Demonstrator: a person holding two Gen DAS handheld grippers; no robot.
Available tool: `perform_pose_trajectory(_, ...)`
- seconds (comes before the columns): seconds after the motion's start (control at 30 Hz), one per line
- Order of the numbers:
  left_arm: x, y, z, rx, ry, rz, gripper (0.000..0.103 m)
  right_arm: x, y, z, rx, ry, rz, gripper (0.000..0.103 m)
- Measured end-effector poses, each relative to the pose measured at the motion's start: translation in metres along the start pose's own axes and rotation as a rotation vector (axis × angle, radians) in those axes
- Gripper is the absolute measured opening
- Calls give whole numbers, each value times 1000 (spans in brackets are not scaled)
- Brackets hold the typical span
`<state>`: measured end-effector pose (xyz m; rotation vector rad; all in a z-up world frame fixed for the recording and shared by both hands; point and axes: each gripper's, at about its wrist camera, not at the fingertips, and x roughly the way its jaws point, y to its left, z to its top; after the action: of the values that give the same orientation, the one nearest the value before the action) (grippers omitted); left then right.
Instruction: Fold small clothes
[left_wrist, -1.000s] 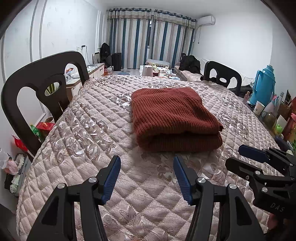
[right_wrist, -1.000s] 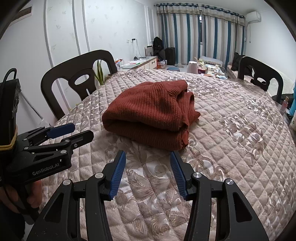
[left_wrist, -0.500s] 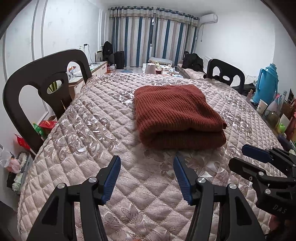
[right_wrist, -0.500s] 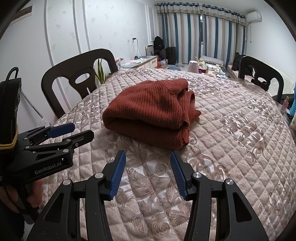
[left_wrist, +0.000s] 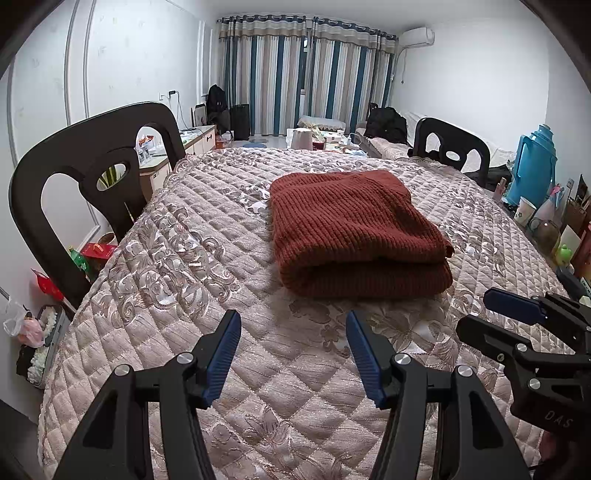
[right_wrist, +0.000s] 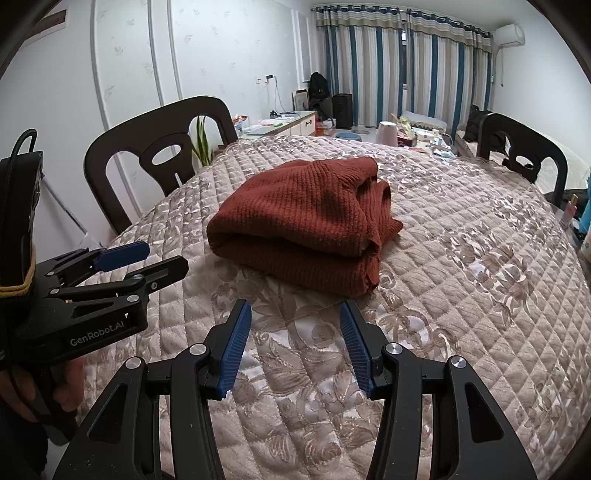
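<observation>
Left wrist view, folded sweater on quilt, both hand-held grippers wide, empty.

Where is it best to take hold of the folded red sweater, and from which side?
Probably the rounded fold edge of the red sweater, which faces both open grippers: it is thick and keeps the layers together. Come low from the near side; the loose ends on the right could unfold.

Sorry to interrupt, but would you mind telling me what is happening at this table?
A person is folding small clothes with a handheld claw in each hand. The rust-red knit sweater lies already folded on the quilted table cover. The left claw and right claw are both open and empty, short of the sweater.
</observation>
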<state>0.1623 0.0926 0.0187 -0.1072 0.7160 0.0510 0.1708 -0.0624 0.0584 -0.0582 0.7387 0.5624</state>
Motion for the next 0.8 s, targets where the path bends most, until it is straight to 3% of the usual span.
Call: perform_pose_trajectory(0.8, -1, -1, -1, 20, -17, 26, 62, -2, 2, 1, -16, 3, -1, 51)
